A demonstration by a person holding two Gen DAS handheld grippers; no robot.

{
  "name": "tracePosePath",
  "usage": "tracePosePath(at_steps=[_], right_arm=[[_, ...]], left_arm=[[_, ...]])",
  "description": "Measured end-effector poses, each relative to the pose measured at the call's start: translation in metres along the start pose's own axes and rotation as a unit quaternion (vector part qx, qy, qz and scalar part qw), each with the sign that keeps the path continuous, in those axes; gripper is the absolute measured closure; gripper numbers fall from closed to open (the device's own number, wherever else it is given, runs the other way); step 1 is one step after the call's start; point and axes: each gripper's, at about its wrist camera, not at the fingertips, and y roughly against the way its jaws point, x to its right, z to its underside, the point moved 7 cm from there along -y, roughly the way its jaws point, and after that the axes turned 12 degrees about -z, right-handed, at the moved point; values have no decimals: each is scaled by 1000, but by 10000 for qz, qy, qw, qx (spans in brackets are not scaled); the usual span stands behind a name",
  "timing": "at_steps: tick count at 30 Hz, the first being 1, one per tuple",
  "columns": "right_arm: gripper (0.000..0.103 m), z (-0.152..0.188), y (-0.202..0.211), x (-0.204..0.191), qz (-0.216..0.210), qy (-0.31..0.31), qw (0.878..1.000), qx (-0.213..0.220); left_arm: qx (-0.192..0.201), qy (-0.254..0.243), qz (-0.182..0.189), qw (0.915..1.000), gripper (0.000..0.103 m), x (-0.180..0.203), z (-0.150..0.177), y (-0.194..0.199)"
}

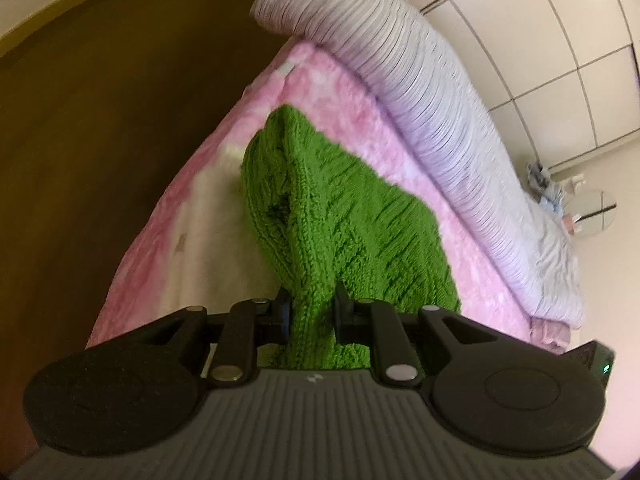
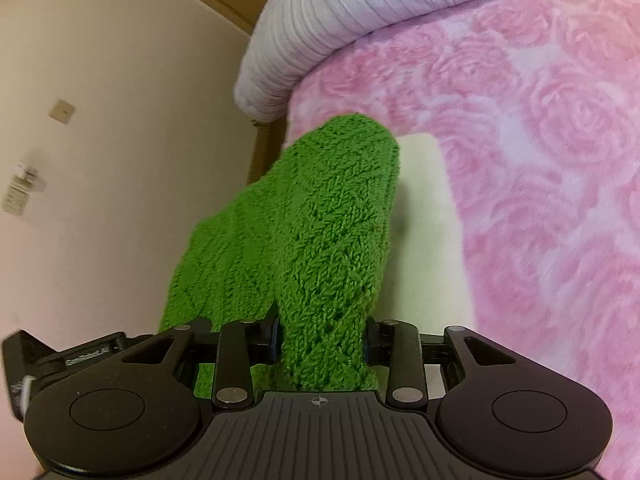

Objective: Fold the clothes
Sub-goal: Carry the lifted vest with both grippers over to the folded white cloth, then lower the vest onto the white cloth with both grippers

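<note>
A: Nearest the lens in the left wrist view, what sits between the two black fingers?

B: Green knitted fabric. The left tool (image 1: 310, 308) has its fingers pressed in on a bunched fold of the green knit garment (image 1: 320, 216), which runs forward from the tips and spreads out ahead and to the right of them.

A: And what lies beneath the garment?

B: A pink fleece blanket (image 1: 360, 120) with a cream patch (image 1: 212, 232) just left of the knit. Beyond it, ahead and to the right of the tool, a pale lilac ribbed duvet (image 1: 420, 112) lies rolled along the bed. Dark brown floor (image 1: 100, 140) fills the area to the tool's left.

A: Does the right wrist view show the same hold?

B: Yes. The right tool (image 2: 320, 340) pinches a thick fold of the same garment (image 2: 312, 220); the knit fills the gap between the fingers and rises forward as a rounded hump.

A: What surrounds it there?

B: Right of the tool, the pink blanket (image 2: 540, 160) shows a rose pattern, with the cream patch (image 2: 428, 220) just beside the knit. The duvet (image 2: 320, 40) lies ahead, and a cream wall (image 2: 120, 120) stands to the left.
</note>
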Motion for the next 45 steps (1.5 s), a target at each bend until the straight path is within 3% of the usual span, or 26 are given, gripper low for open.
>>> tracePosePath(at_steps=[2,6,10,15,18,19,20,21,22,26,27,31,32,33,36,39,42,45], right_arm=[[60,2,-7,11,277,-24,9996,-102],[50,5,5,14,271,-133,9995,-134],[49,12,33,11,220,-85,9995,-205],[49,48,61,5,-44,-412,9978,-521],[49,69,56,13,7,-621,9958,-671],[49,76,55,16,26,-690,9950,-721],[57,78,53,18,7,-786,9946,-675],[62,78,51,18,14,-776,9947,-673],[75,78,49,18,24,-756,9948,-677],[84,83,53,3,-55,-658,9955,-681],[84,85,56,-2,-94,-641,9956,-672],[81,93,42,6,586,-292,9949,-762],[75,94,39,8,760,-203,9938,-784],[69,95,37,6,914,-9,9923,-841],[67,92,44,-14,1284,706,9850,-909],[67,88,58,-32,1622,1211,9754,-875],[67,83,68,-47,1752,1506,9701,-740],[68,83,60,-57,1833,1797,9633,-784]], left_arm=[[-57,43,-47,10000,84,-6,3,-11],[-103,287,-38,9995,81,-13,3,-2],[-102,423,-92,9990,80,-23,24,26],[-386,956,98,9946,76,-36,72,52],[-547,1159,106,9917,71,-41,98,51],[-604,1217,118,9907,72,-42,103,47],[-659,1275,131,9896,75,-43,108,43],[-631,1323,225,9889,86,-42,109,42],[-581,1243,218,9903,90,-40,108,42],[-263,593,14,9979,92,-31,100,57],[-193,467,2,9987,92,-30,98,62],[-205,189,-242,9993,91,-30,102,66],[-201,123,-345,9991,90,-29,103,67],[-197,58,-448,9988,90,-28,104,69],[-183,-143,-758,9969,91,-26,107,73],[5,-858,-1387,9866,100,-11,97,94],[381,-1575,-1610,9736,102,4,82,112],[460,-1927,-1564,9676,103,16,74,103]])
